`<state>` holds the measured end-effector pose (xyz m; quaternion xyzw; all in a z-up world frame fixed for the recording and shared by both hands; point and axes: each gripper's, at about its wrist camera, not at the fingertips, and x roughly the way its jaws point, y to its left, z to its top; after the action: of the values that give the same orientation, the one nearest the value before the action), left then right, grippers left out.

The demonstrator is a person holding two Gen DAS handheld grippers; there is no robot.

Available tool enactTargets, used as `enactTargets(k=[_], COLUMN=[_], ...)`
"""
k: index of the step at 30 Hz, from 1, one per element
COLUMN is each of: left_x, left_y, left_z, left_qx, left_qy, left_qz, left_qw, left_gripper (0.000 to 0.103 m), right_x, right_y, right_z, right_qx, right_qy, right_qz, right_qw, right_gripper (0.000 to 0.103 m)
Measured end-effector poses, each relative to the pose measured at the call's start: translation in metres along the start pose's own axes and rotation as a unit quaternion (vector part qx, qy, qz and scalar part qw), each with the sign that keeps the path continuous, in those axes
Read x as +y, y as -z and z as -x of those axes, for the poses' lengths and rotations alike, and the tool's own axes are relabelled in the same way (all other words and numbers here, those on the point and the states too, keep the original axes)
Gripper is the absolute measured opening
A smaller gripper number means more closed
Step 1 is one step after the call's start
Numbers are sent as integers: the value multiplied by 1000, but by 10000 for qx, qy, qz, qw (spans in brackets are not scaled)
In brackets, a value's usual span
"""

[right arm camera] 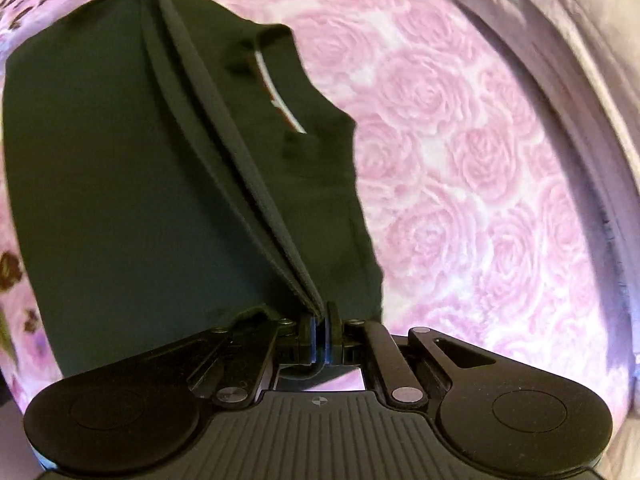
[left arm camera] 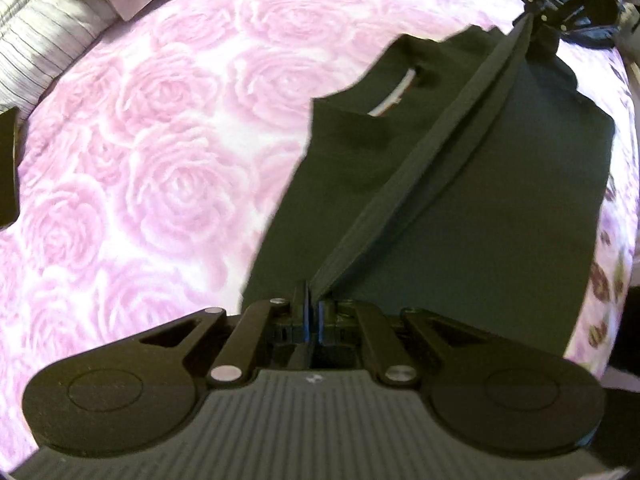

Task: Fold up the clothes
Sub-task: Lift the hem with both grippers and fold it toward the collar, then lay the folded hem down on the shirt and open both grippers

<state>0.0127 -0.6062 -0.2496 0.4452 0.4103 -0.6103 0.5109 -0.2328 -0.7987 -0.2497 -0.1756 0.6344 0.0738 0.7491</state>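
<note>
Both grippers (left arm camera: 312,312) (right arm camera: 320,328) pinch dark shirt's (left arm camera: 480,200) hem over bedspread (left arm camera: 160,160).

Left hand-held gripper (left arm camera: 313,314): jaws closed to a narrow slit, pinching a taut edge of the dark green T-shirt (left arm camera: 460,200). Linkage arms folded inward.

Right hand-held gripper (right arm camera: 320,336): jaws likewise closed, clamped on the opposite end of the same edge. Also seen in the left wrist view, top right, facing the left one across the stretched hem.

Both raised above the bed (left arm camera: 160,160).
</note>
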Motion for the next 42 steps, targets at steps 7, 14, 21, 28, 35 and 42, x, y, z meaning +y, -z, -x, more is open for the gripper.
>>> enactTargets(k=[7,14,21,28,35,42], left_x=[37,56,93,80,40,22], left_y=[-20,-22,-9,9,22,24], left_z=[-29,-68,-43,-22,-34,-48], left_qx=[87,275,-69,-98,-12,66], left_qy=[85,48,-672,-866,-724,-591], left_qz=[320,1004,2243,2396,2304,2267], left_qw=[9994,9946,9722,9669,9704,9721], left_gripper=[3,15,28,26,27,27], right_x=[-44,-70,-110,-112,-129,-69], right_y=[-13,-14,21,77,132,95], right_z=[-31,-64,-40,-23,-4,7], right_qx=[-62,-265,-957,-1844,-2729,-2441], right_qy=[-204,-570,-532,-1269,-1222,-1638], right_qz=[-149,-672,-2686,-4729,-6154,-4920], right_qw=[9997,9958,9570,8522,7293,8195], right_gripper=[2,2,63,63,63,63])
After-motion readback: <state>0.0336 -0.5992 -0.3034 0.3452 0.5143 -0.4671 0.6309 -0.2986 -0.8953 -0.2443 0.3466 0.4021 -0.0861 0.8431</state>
